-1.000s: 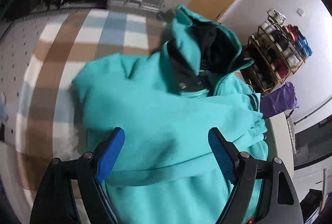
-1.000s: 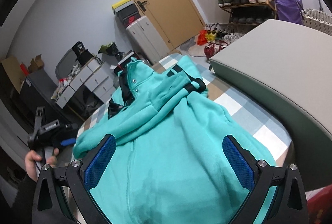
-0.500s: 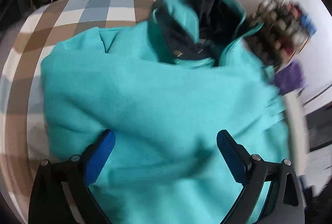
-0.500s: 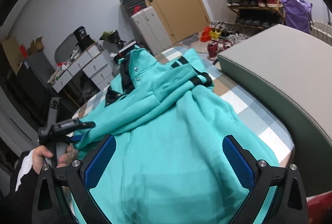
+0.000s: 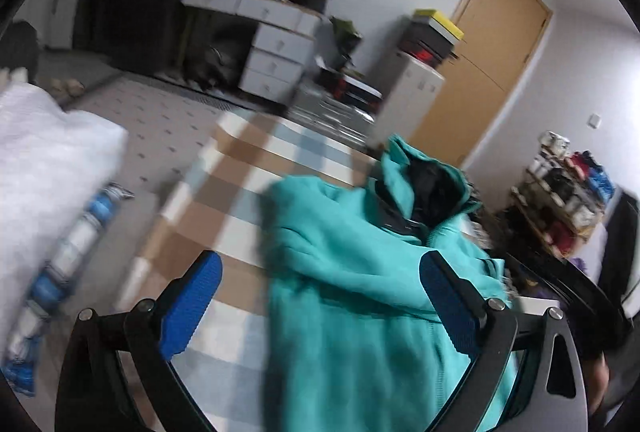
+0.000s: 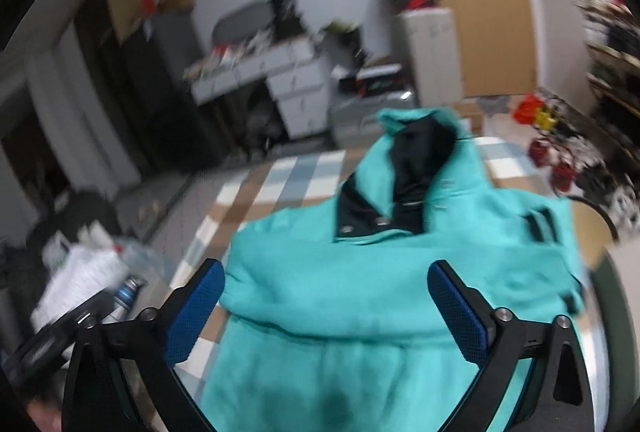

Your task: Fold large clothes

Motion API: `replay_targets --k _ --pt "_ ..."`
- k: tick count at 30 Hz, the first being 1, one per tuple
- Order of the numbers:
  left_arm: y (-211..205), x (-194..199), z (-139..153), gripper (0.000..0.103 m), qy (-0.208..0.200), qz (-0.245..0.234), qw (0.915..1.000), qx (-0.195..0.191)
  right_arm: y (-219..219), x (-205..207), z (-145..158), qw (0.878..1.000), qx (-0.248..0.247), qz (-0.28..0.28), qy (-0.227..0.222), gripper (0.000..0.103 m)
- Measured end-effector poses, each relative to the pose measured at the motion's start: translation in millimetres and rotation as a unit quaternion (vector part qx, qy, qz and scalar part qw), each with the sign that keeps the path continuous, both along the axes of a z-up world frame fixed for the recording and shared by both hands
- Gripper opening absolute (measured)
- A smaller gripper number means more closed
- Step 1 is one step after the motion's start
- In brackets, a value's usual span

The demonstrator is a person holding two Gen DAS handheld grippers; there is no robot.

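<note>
From the left wrist, the left gripper [image 5: 320, 296] stands wide, holding nothing, above the teal hoodie [image 5: 360, 272] heaped on the checked bedcover [image 5: 240, 192]. From the right wrist, the right gripper [image 6: 326, 306], jaws just closing slightly yet still wide and seemingly empty through blur, hangs over the hoodie

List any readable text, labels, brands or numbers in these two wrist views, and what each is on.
None can be read.
Stacked boxes on the white cabinet: any print too blurred.
Blue-and-white packet beside the checked cover: pattern only, smeared by motion.
Teal hoodie: no lettering visible, only snaps on the dark collar.
Shoe rack: too small.
</note>
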State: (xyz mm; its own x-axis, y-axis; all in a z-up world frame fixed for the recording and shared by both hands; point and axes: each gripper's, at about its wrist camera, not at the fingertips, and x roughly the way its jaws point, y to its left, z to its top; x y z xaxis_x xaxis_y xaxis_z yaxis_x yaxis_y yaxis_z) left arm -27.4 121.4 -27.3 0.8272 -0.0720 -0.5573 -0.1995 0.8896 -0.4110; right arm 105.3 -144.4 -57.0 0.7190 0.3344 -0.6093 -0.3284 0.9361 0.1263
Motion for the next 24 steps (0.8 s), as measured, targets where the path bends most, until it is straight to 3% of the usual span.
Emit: replay_targets --k 2,4,6,9,12,13,15,17,19,22,24 --pt "11 -5 -1 0.097 -0.012 0.021 0.9996 0.013 36 37 -22 0.998 -0.03 0.039 0.047 0.068" --pt "21 -4 0 0.097 -0.015 0.025 0.999 0.034 57 64 -42 0.993 -0.058 0.047 0.09 0.056" --pt "28 -4 -3 0.097 -0.025 0.038 0.998 0.044 79 92 -70 0.987 -0.082 0.046 0.131 0.054" --pt "32 5 -9 0.097 -0.019 0.031 0.9969 0.069 96 115 -102 0.979 -0.129 0.032 0.156 0.054" --pt "31 12 -15 0.097 -0.005 0.013 0.9966 0.082 110 132 -148 0.953 -0.225 0.015 0.202 0.052" --pt "33 18 -18 0.097 -0.001 0.004 0.9969 0.078 112 131 -148 0.955 -0.236 0.019 0.179 0.052" --pt "35 19 -19 0.097 0.007 -0.004 0.9972 0.075 119 129 -152 0.944 -0.295 0.018 0.148 0.052" --pt "36 14 -18 0.097 0.009 -0.003 0.9976 0.068 116 131 -148 0.943 -0.292 0.018 0.158 0.049" --pt "39 11 -18 0.097 0.011 -0.003 0.9983 0.058 105 129 -133 0.953 -0.255 0.022 0.161 0.039" --pt "43 6 -20 0.097 0.019 0.002 0.9991 0.039 85 111 -110 0.967 -0.199 0.031 0.157 0.042" --pt "45 4 -21 0.097 0.023 0.004 0.9995 0.021 84 100 -108 0.965 -0.195 0.054 0.168 0.04"
